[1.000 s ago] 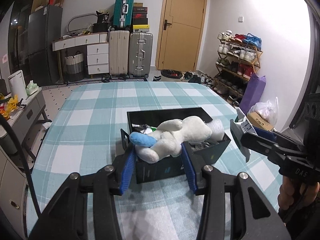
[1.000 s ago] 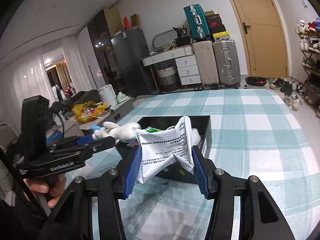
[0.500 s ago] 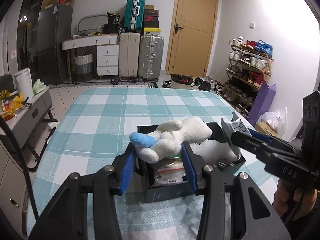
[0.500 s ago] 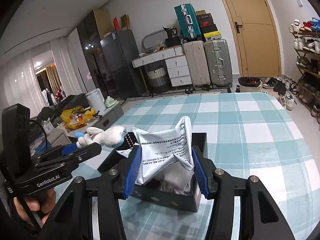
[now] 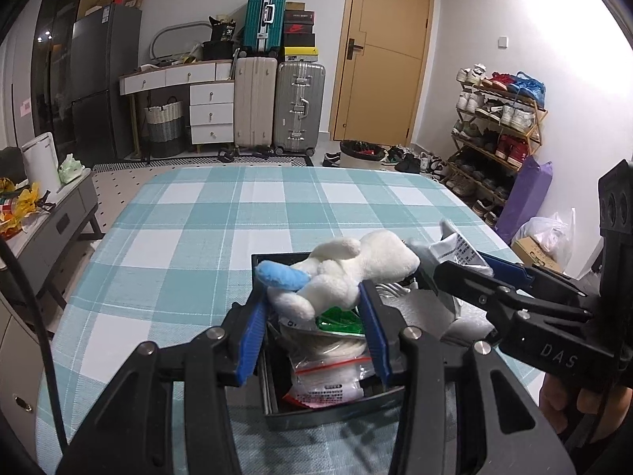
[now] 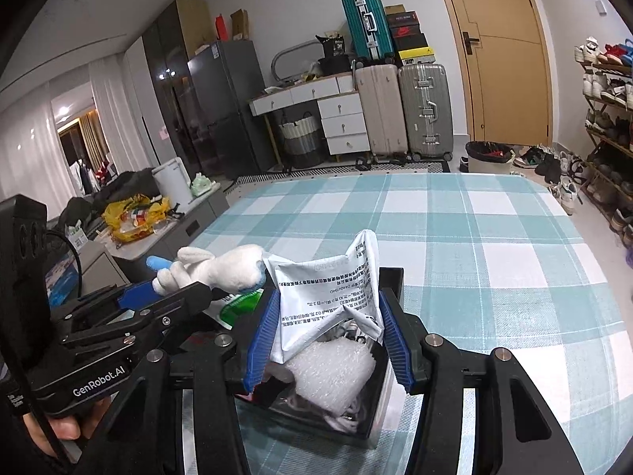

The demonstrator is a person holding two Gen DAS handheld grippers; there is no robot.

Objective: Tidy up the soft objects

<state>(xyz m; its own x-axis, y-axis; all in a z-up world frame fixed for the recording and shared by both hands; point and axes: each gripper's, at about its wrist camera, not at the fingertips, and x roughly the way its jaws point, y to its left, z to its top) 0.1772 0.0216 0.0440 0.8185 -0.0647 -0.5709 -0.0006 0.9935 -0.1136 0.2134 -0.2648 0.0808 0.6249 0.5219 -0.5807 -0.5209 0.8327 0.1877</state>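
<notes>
My left gripper (image 5: pixel 312 316) is shut on a white plush toy (image 5: pixel 356 269) with a blue ear and holds it over the black box (image 5: pixel 340 415). My right gripper (image 6: pixel 324 328) is shut on a white printed pouch (image 6: pixel 328 293) and holds it over the same box (image 6: pixel 391 277). The box holds plastic packets (image 5: pixel 328 384), a green packet (image 5: pixel 340 320) and white bubble wrap (image 6: pixel 328 372). The plush also shows in the right wrist view (image 6: pixel 221 269), the pouch in the left wrist view (image 5: pixel 455 245).
The box sits on a table with a teal checked cloth (image 5: pixel 237 221). Beyond the table stand suitcases (image 5: pixel 277 107), a white drawer unit (image 5: pixel 209 114), a door (image 5: pixel 379 55) and a shoe rack (image 5: pixel 494 134). A low grey cabinet (image 5: pixel 67 213) stands to the left.
Both grippers have moved forward and over the box with their loads; the box now lies right below them and its contents show.
</notes>
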